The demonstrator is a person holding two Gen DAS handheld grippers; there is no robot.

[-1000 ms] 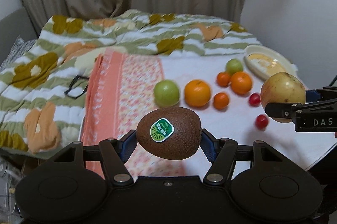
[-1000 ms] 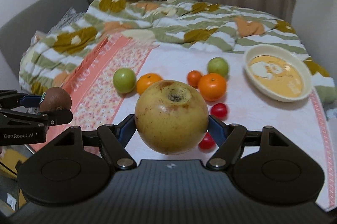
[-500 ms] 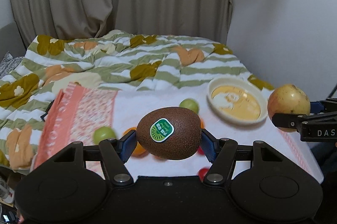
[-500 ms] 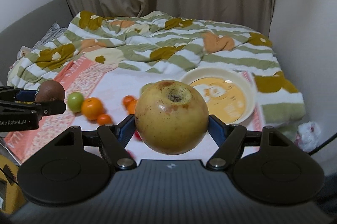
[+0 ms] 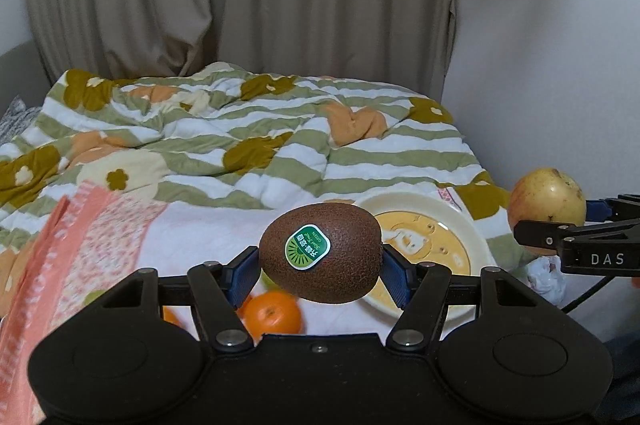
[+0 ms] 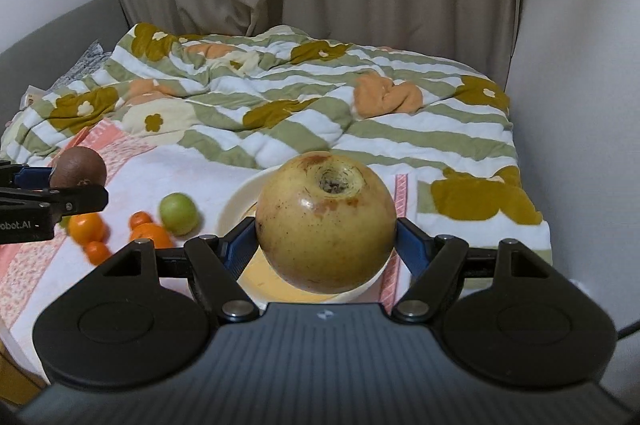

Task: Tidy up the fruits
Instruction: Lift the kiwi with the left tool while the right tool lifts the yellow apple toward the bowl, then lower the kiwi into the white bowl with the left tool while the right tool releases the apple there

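holding a kiwi (image 5: 320, 257) lengthwise in the half-closed left gripper (image 5: 318, 267) and a yellow apple (image 6: 326, 221) in the wide-set right gripper (image 6: 326, 245), both aloft, with the cream plate (image 6: 234, 203) just beyond and below, nearer the right.

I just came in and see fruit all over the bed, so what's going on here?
A person is sorting fruit with a handheld gripper in each hand. The left gripper is clamped on a brown kiwi with a green sticker, and the right gripper is clamped on a large yellow apple. Both fruits hang in the air near a cream bowl on the white towel; neither is in it yet. Oranges and a green fruit lie on the towel.
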